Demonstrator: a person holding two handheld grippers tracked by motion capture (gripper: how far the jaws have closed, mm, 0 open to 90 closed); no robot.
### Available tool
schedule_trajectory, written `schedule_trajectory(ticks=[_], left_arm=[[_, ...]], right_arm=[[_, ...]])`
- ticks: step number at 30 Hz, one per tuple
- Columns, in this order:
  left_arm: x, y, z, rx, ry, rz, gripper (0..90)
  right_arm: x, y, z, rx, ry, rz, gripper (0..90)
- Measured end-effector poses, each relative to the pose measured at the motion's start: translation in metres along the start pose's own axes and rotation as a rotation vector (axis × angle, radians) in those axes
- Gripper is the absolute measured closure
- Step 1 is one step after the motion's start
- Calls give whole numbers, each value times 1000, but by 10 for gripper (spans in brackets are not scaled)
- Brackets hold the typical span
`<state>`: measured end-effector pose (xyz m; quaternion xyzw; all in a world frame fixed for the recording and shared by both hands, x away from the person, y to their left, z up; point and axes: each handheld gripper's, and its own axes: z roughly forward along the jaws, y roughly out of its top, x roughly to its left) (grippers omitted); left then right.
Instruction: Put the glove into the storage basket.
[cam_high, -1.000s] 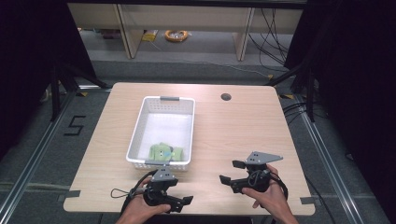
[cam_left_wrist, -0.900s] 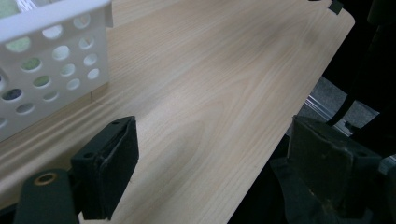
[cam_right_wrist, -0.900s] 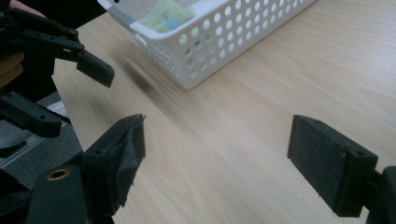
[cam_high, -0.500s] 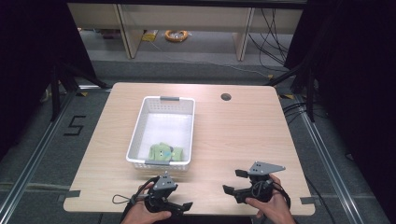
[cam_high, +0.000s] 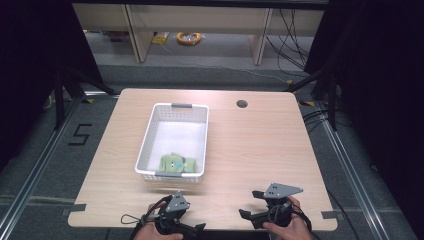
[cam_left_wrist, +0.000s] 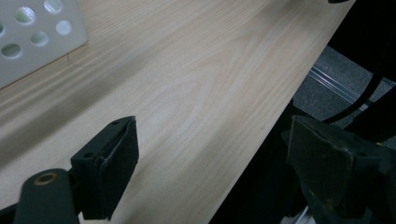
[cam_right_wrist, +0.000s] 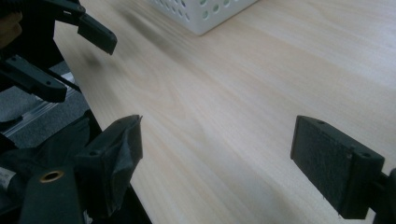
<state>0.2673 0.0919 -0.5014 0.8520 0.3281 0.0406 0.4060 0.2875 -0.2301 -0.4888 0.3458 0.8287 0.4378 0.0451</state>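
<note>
**Both grippers low at the near edge, basket above them**

At the bottom of the high view I see my left gripper and right gripper held over the near edge of the table, both with jaws spread and nothing between them. Above the left one, in the middle of the frame, stands the white basket, with a green soft toy lying in its lower end, well apart from either gripper. On the floor at the left of the frame a marking reads "5"; no other view shows it or the toy.

In the left gripper view the jaws stand wide over bare wood, one of them past the table's edge, and a perforated corner of the basket sits in the upper left.

In the right gripper view the jaws are also wide apart; the basket's corner shows at the top and the left gripper in the upper left.
</note>
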Motion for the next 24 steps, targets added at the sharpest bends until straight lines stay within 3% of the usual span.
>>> schedule_trajectory(ticks=[1, 3, 5, 6, 8, 9, 11, 13, 18, 24], left_arm=[[-1, -1, 1, -5, -3, -27, 162], [-1, -3, 1, 1, -3, -11, 162], [-3, -4, 3, -10, -4, -27, 162], [-2, -4, 2, 4, -3, -4, 162], [-2, -5, 3, 2, -2, -15, 162], [-1, -5, 3, 19, 7, 1, 162], [-2, -5, 4, -10, -2, -26, 162], [0, -5, 3, 18, 8, -5, 162], [-1, -5, 4, -2, 1, -34, 162], [0, -5, 4, -1, 1, -31, 162]], right_arm=[[-2, -1, 1, -2, 8, -24, 177], [0, -4, 1, 4, -12, -35, 176], [1, -6, 2, 16, -1, -33, 176], [3, -7, 2, 25, -8, -18, 176], [1, -8, 3, 17, -1, -46, 175], [2, -8, 2, 16, -2, -46, 175], [3, -8, 1, 21, -5, -36, 174], [4, -9, 1, 27, -5, -14, 174], [2, -9, 2, 26, -11, -45, 174], [-1, -10, 2, 24, -27, -38, 174]])
